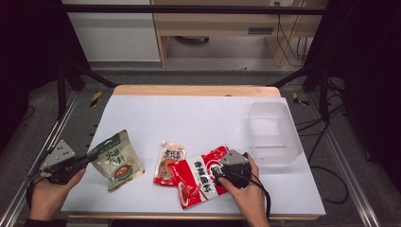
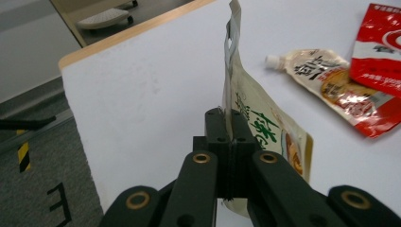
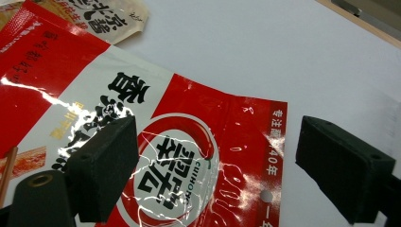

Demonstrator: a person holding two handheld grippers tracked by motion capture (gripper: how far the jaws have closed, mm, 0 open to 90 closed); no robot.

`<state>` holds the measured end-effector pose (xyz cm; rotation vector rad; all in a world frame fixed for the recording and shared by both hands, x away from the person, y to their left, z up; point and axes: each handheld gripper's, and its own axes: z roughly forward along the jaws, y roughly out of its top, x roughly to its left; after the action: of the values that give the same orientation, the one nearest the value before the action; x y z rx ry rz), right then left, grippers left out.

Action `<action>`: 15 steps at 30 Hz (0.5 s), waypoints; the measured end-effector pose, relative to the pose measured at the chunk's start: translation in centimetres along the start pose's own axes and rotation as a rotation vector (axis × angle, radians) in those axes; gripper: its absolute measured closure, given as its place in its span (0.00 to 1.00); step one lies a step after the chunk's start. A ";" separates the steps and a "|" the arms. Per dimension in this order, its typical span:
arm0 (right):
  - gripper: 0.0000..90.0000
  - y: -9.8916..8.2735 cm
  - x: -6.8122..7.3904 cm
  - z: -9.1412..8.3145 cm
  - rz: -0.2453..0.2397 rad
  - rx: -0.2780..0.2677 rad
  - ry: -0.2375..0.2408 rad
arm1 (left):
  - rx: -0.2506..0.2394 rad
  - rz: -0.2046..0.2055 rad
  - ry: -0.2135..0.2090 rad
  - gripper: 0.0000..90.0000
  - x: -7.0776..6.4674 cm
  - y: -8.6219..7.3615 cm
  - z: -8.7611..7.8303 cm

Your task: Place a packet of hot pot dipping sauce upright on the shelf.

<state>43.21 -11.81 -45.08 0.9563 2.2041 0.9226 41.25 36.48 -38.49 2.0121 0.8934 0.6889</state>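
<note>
High view shows my left hand-held gripper (image 1: 91,154) clamped on the green pouch (image 1: 118,161), lifted at the table's (image 1: 198,113) left, while my right hand-held gripper (image 1: 221,171) gapes over the red pouch (image 1: 196,182), ungrasped; the clear bin (image 1: 274,135) awaits both.

The worktop (image 1: 189,118) has a plain white cover with a light wood edge at the far side, and the container (image 1: 273,135) on it is clear and a little milky. The green pouch (image 1: 117,161) is pale green and cream with dark green characters and a brown picture of food, while the spout pouch (image 1: 168,163) is beige with black characters, a white cap and a red lower part. The red pouch (image 1: 198,182) is bright red with a white band, big black characters and a red ring logo, and both hand-held grippers have black jaws
</note>
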 end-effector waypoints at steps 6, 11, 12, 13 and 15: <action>0.14 0.6 0.3 -0.3 0.008 0.001 0.047 | 0.002 0.049 -0.031 1.00 -0.8 1.9 -0.2; 0.14 1.8 0.5 -1.0 -0.019 -0.019 0.069 | 0.027 0.110 -0.066 1.00 -1.5 3.9 -0.1; 0.14 1.8 0.5 -1.0 -0.019 -0.019 0.069 | 0.037 0.119 -0.073 1.00 -1.7 4.3 0.0; 0.15 2.2 0.6 -1.3 -0.036 -0.018 0.068 | 0.045 0.136 -0.078 1.00 -1.9 4.6 0.0; 0.15 2.5 0.5 -1.4 -0.044 -0.008 0.074 | 0.058 0.174 -0.089 1.00 -2.5 5.5 0.1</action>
<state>42.87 -10.66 -42.43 0.8788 2.2720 0.9601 41.65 32.15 -34.30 2.1732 0.6993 0.6696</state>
